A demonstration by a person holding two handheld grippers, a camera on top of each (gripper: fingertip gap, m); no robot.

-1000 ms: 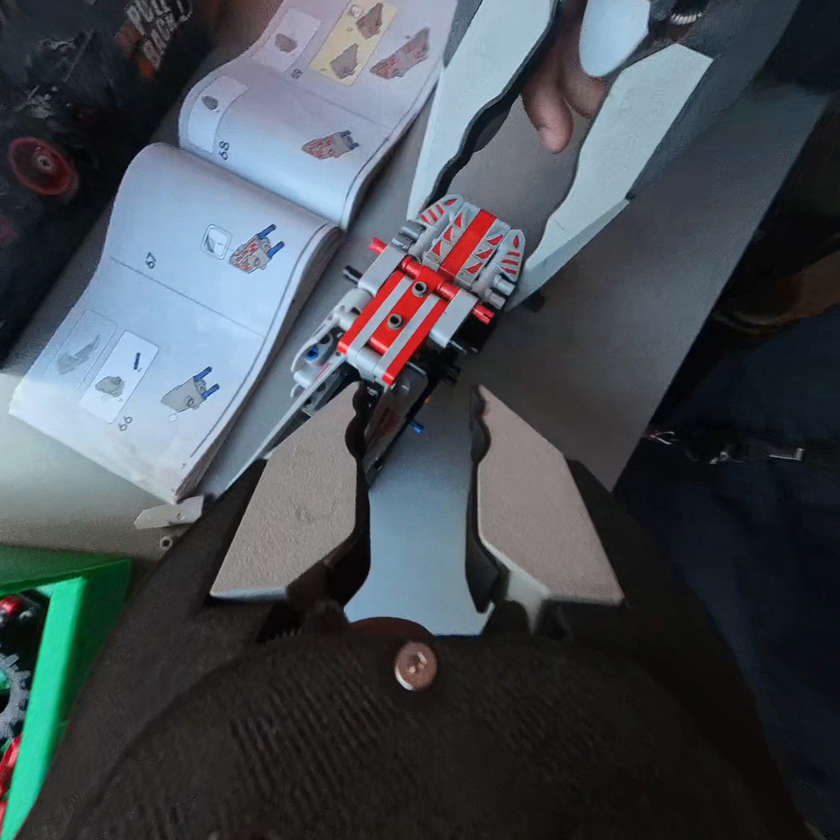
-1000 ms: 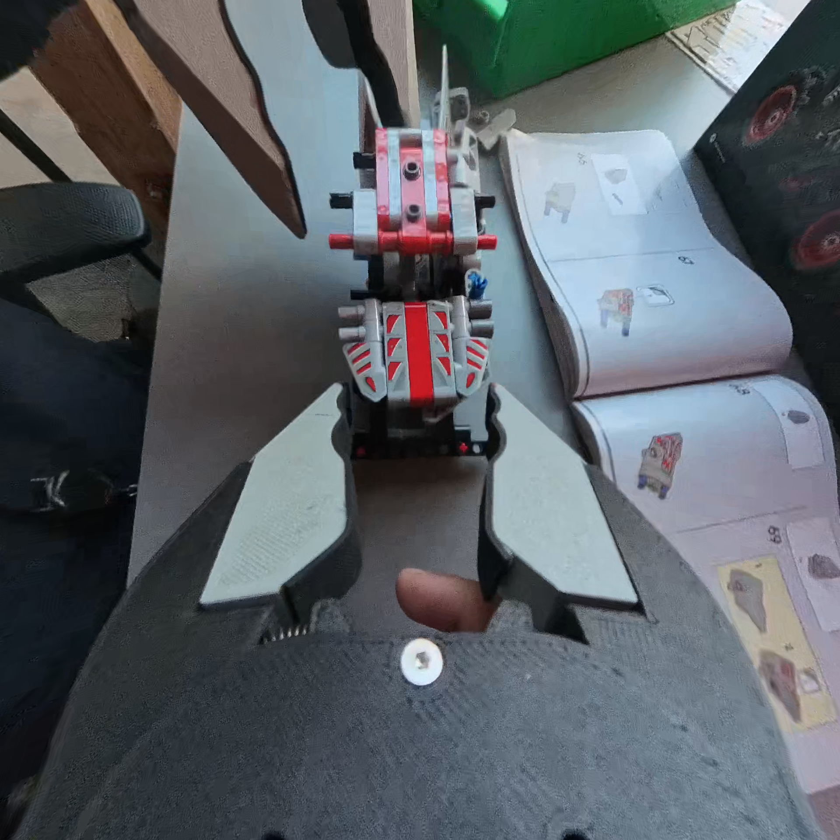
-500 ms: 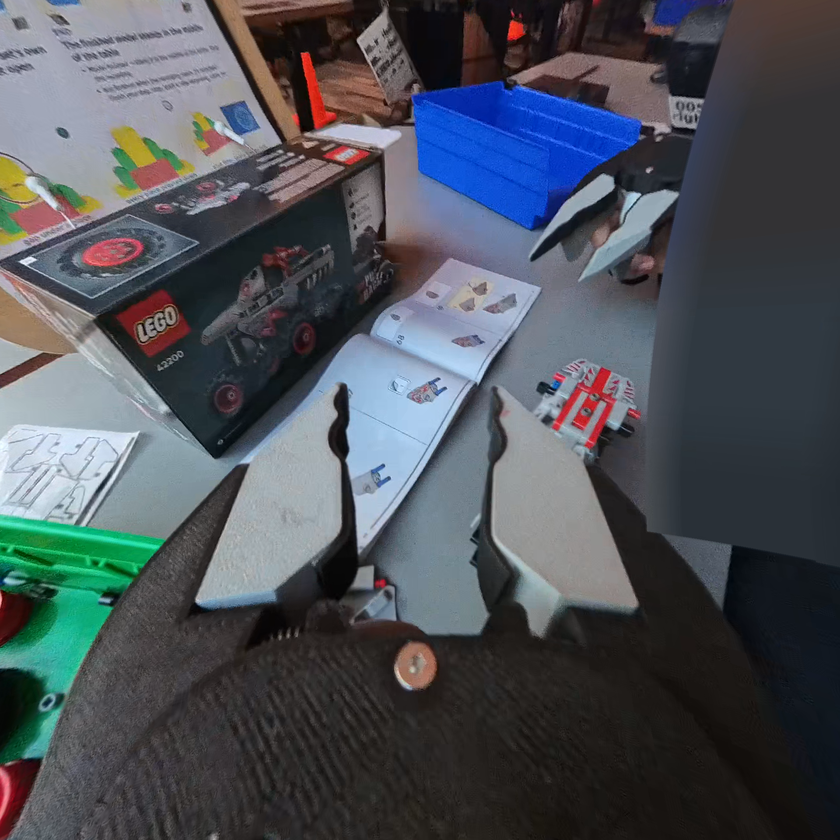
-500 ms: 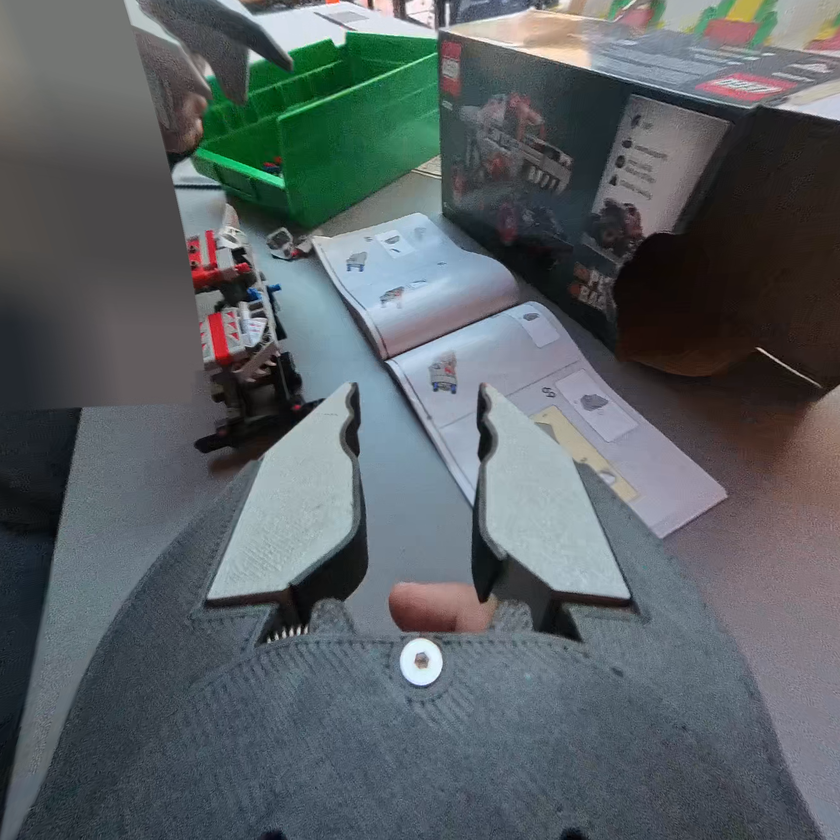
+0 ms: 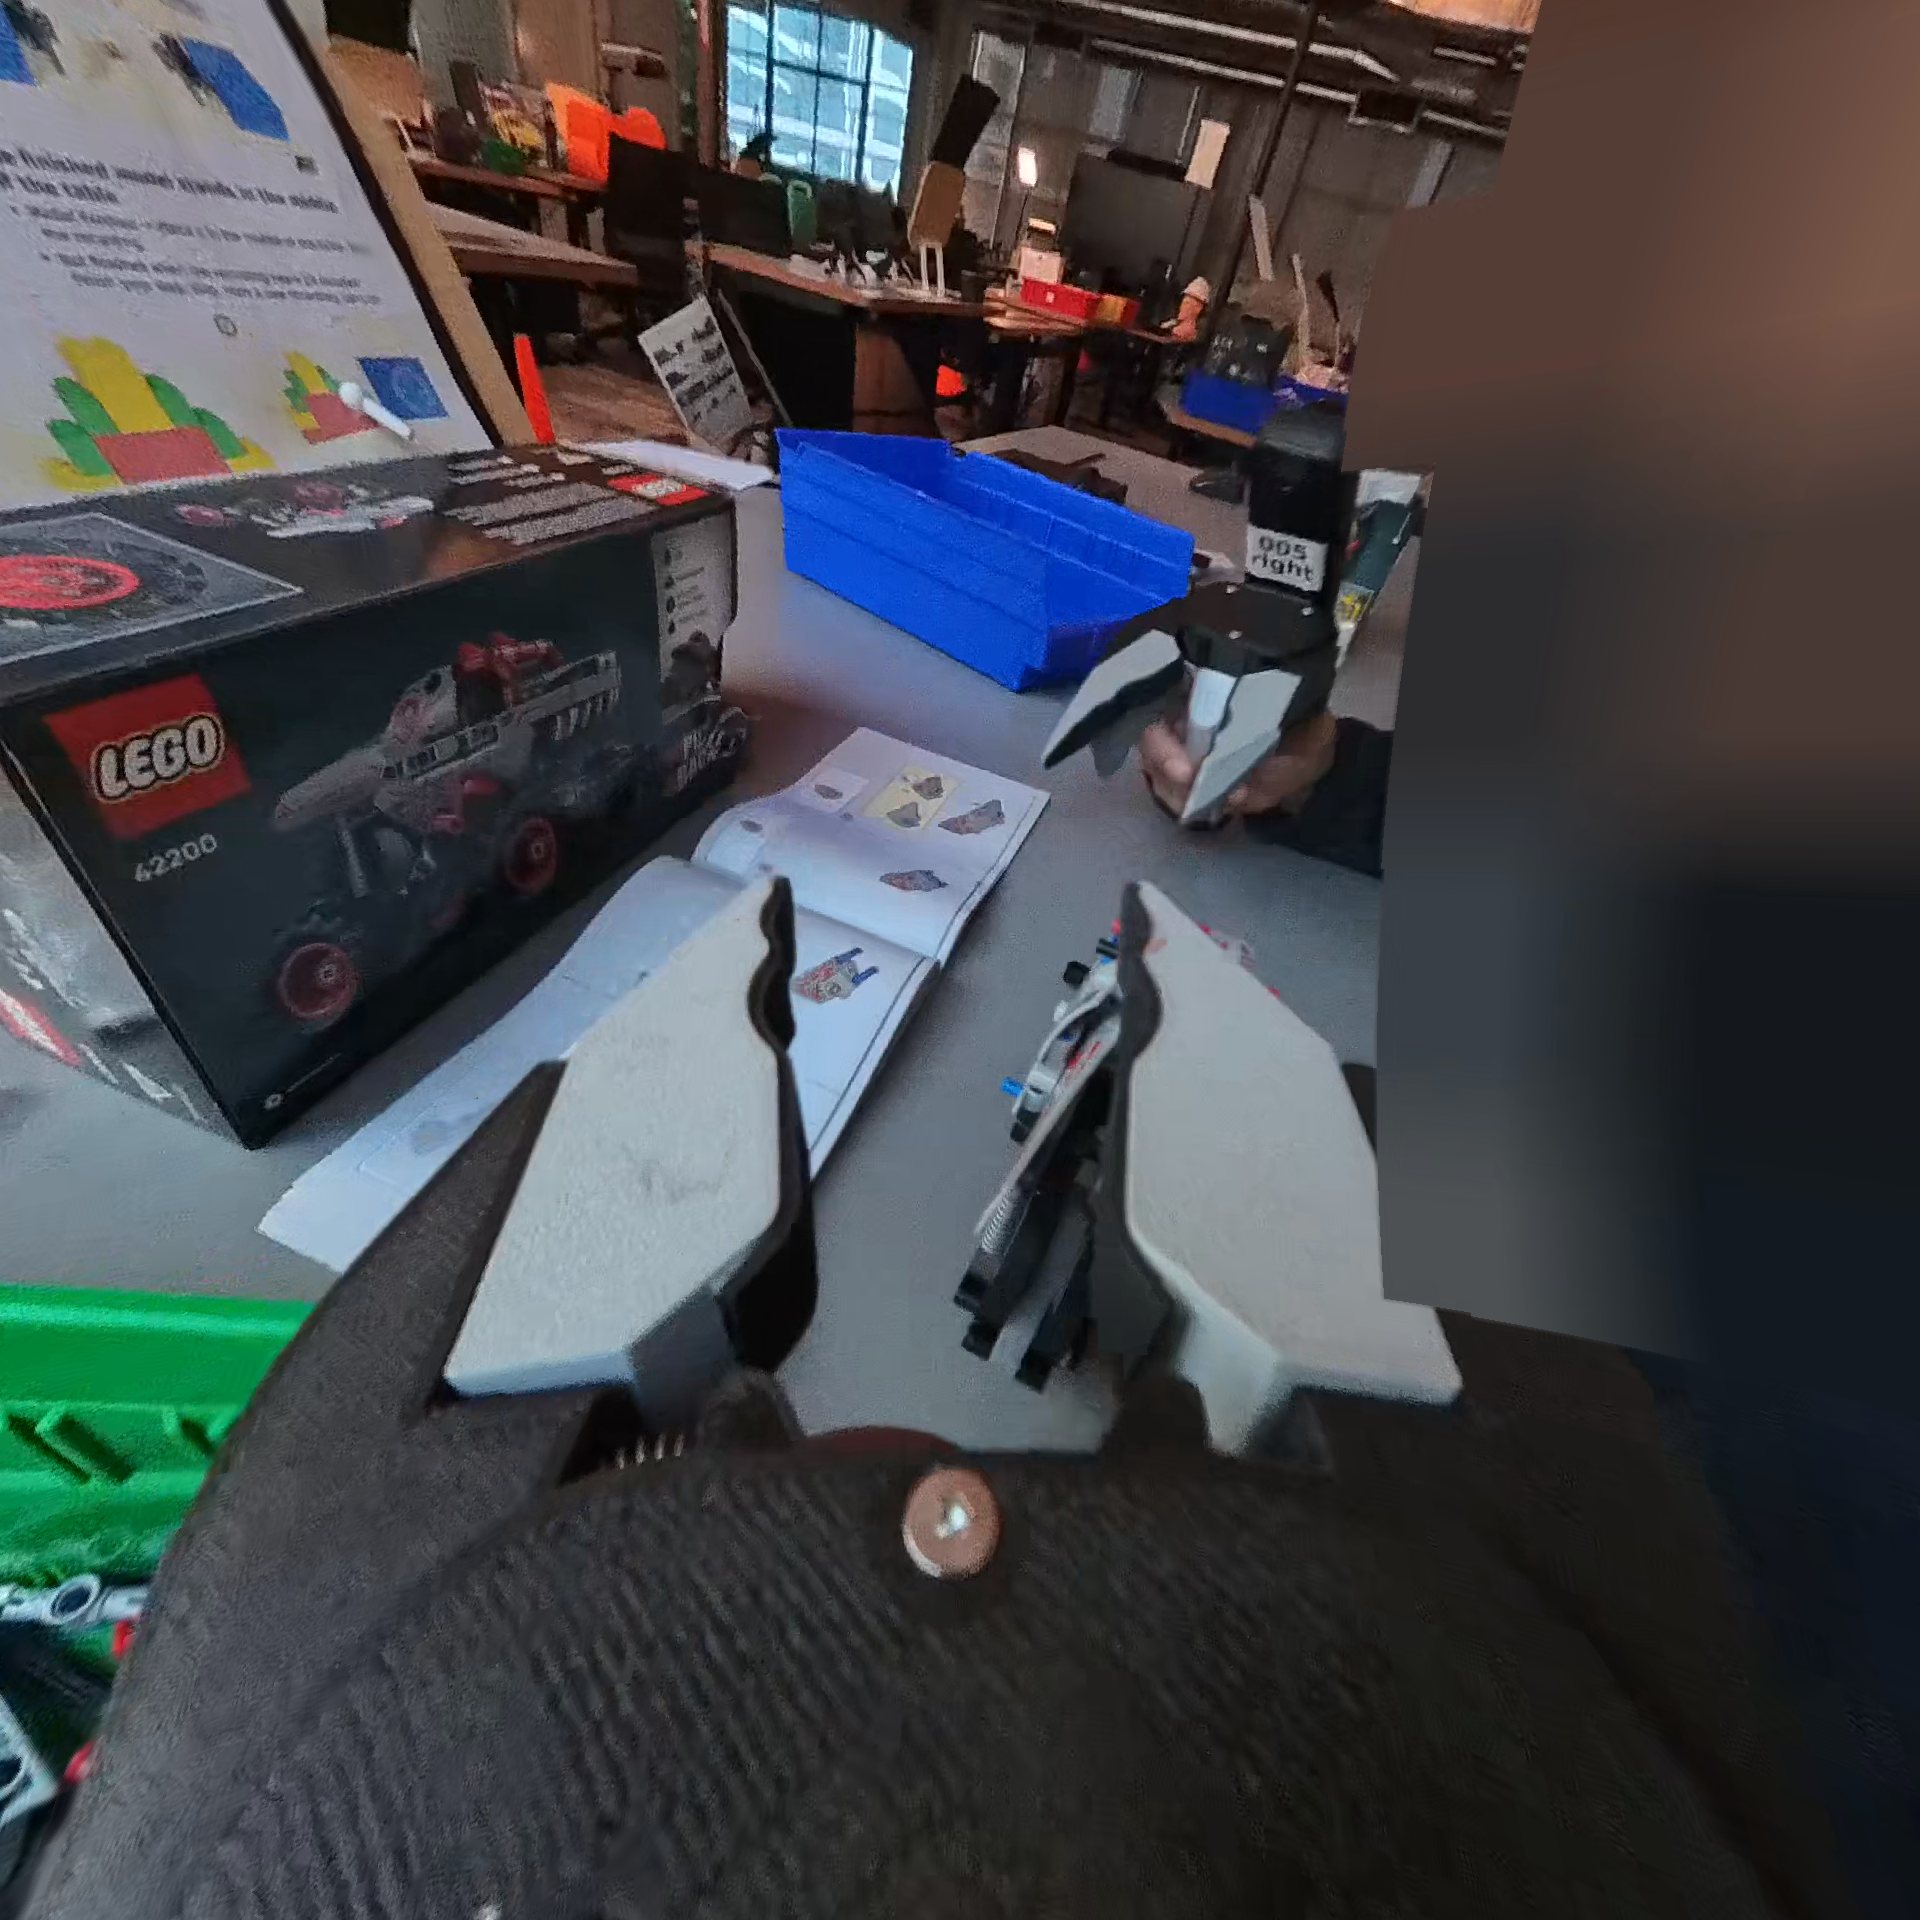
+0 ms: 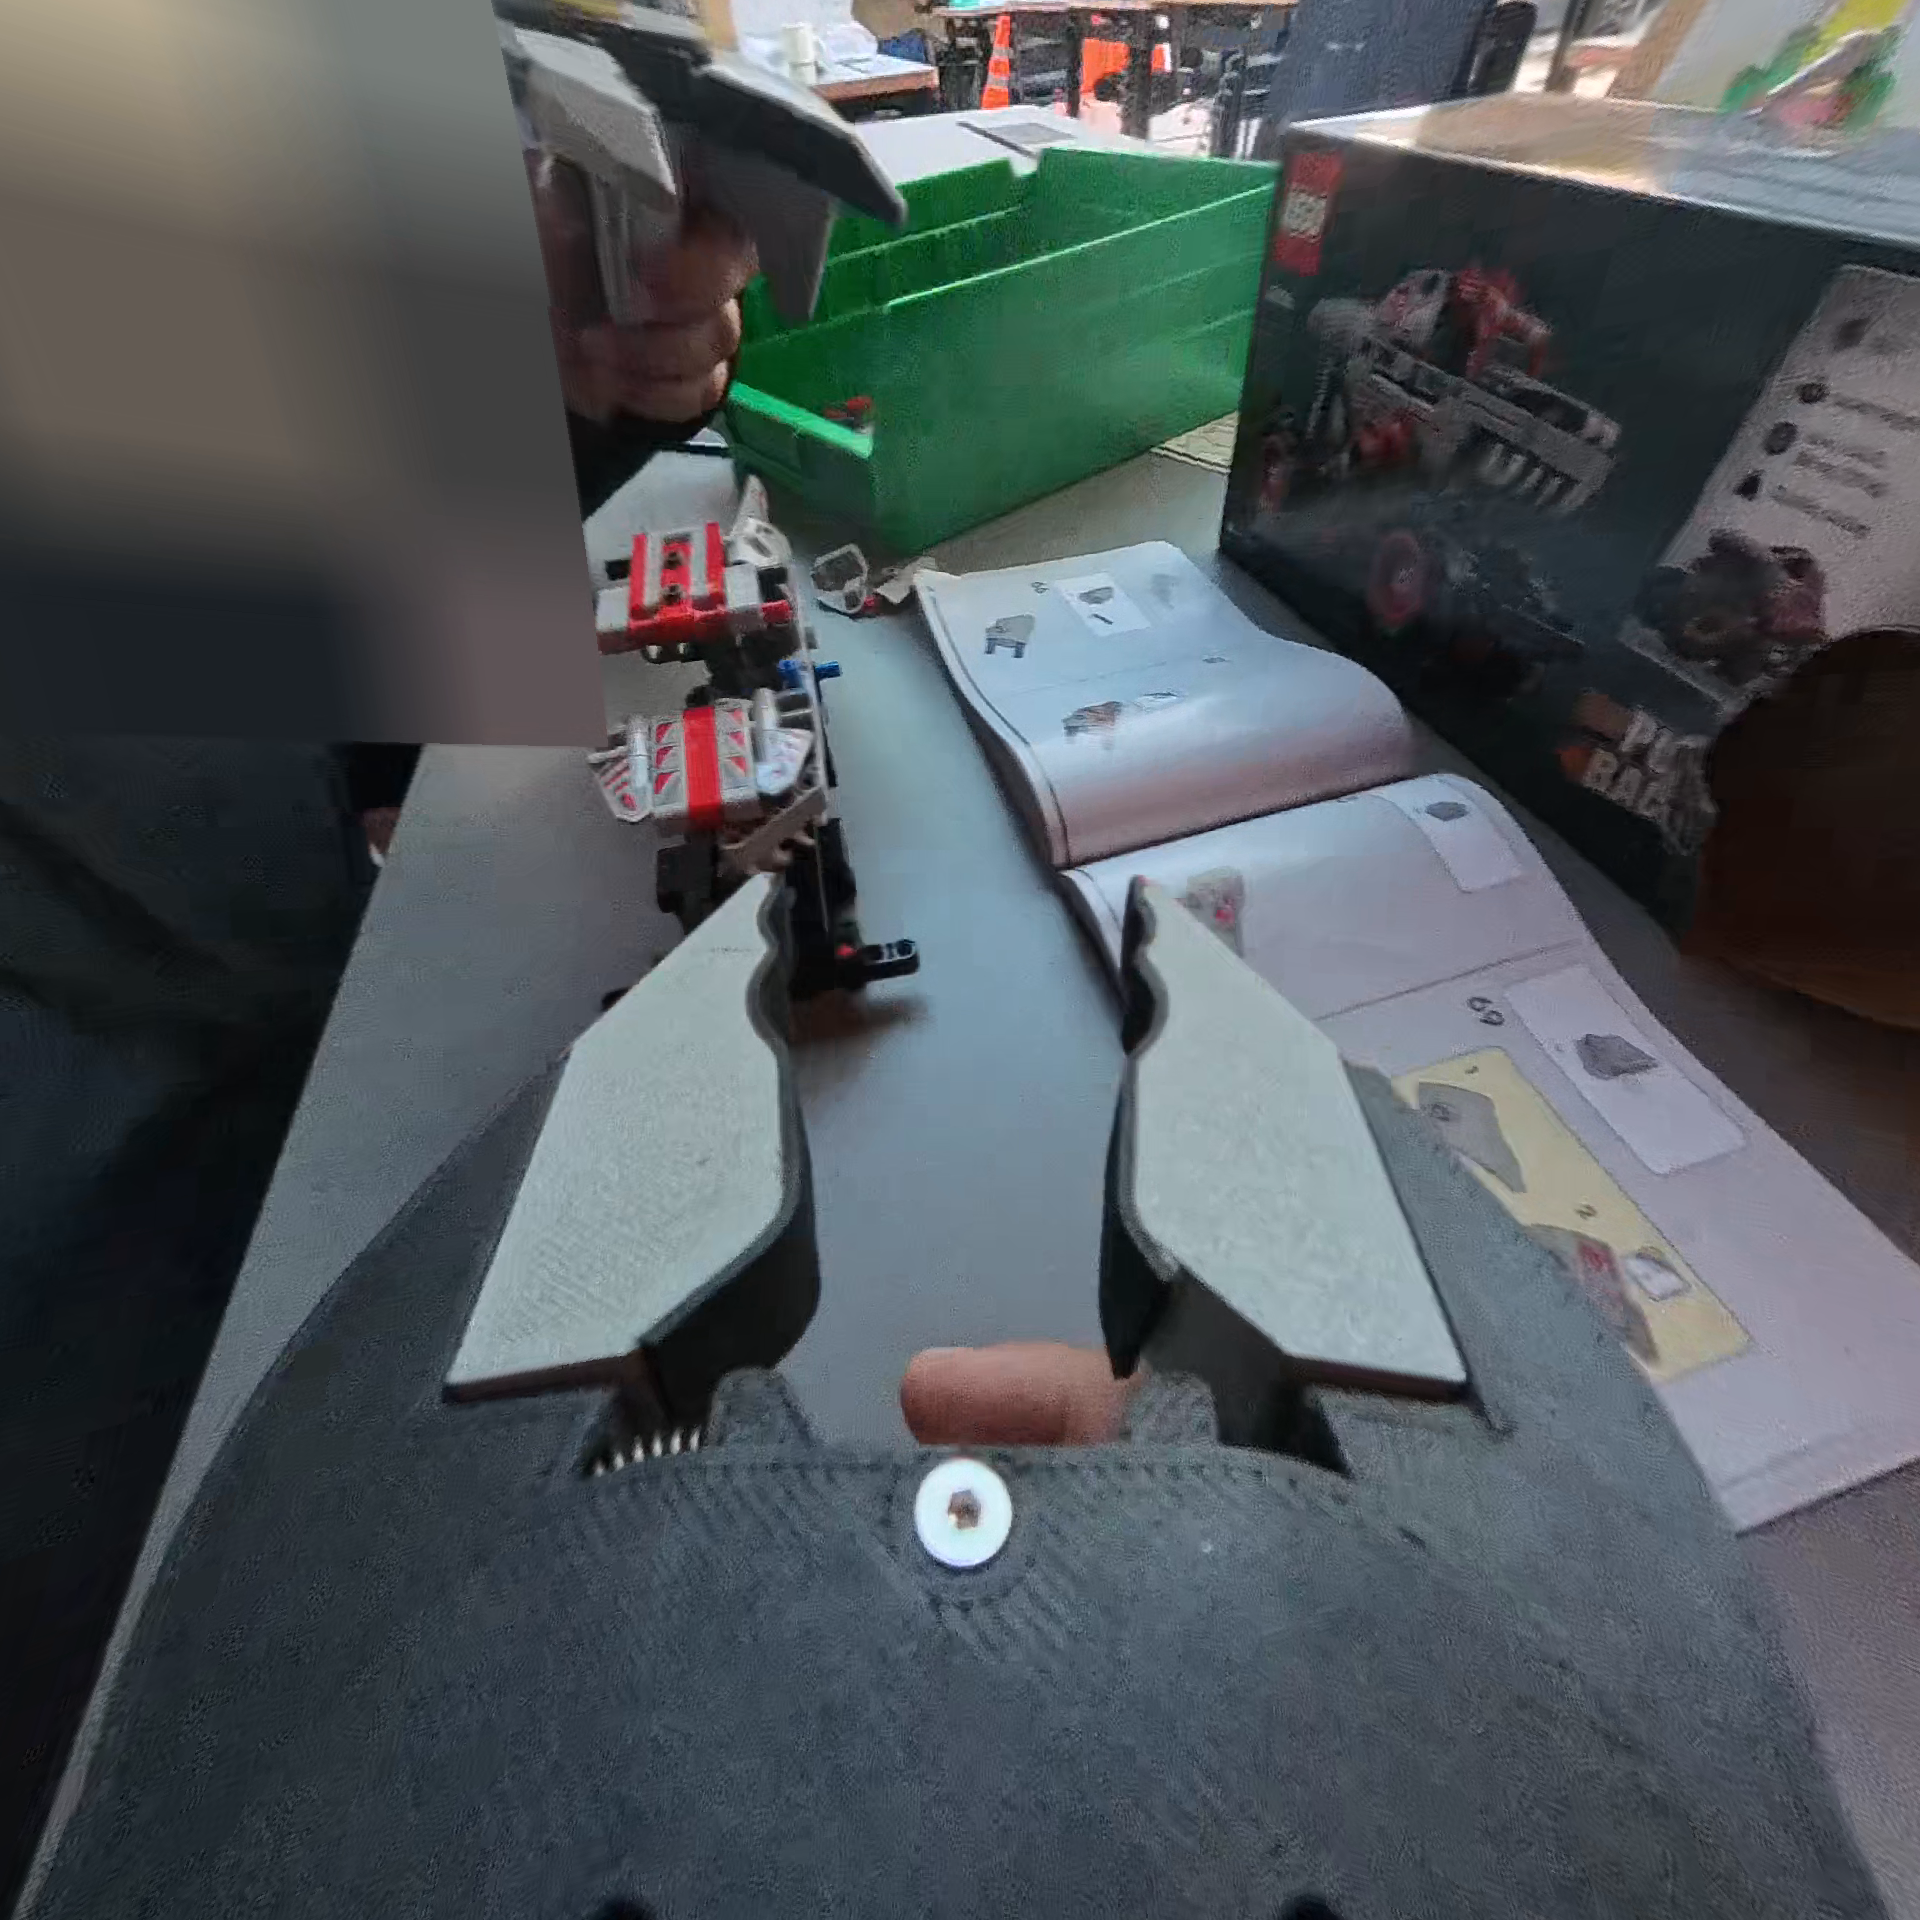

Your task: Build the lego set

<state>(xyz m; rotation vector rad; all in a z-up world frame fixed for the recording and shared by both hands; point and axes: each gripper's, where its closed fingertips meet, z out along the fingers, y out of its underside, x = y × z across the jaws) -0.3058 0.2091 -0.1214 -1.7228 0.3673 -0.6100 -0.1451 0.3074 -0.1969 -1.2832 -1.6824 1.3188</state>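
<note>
Lego model (image 6: 717, 748): red, grey and black part-built vehicle, standing on the grey bench (image 6: 966, 1091) near its person-side edge; partly hidden behind a finger of the near gripper in both views.
Model, left wrist view (image 5: 1049, 1132): seen side-on, just beside the inner edge of that gripper's right-hand finger; contact cannot be told.
Left gripper (image 5: 951, 914): fingers spread wide, nothing between them; raised over the bench, aimed across the booklet toward the blue bin.
Left gripper, far sighting (image 6: 717, 135): at top of the right wrist view, held in a hand, above the model and the green bin.
Right gripper (image 6: 951, 914): fingers spread wide, bare bench between them; model's black front end just beyond the left fingertip, apart from it.
Right gripper, far sighting (image 5: 1184, 717): held in a hand beyond the booklet, near the blue bin, fingers parted.
Instruction booklet (image 6: 1278, 852): lying open and flat on the bench, between the model and the box.
Set box (image 5: 343, 769): dark, printed with a picture of a truck, standing on the bench behind the booklet.
Green bin (image 6: 997, 343): on the bench beyond the model, small parts inside.
Loose parts (image 6: 857, 577): few small pieces between the green bin and the booklet's corner.
Blue bin (image 5: 966, 551): on the bench past the booklet's far page.
Poster board (image 5: 187, 239): propped behind the box.
</note>
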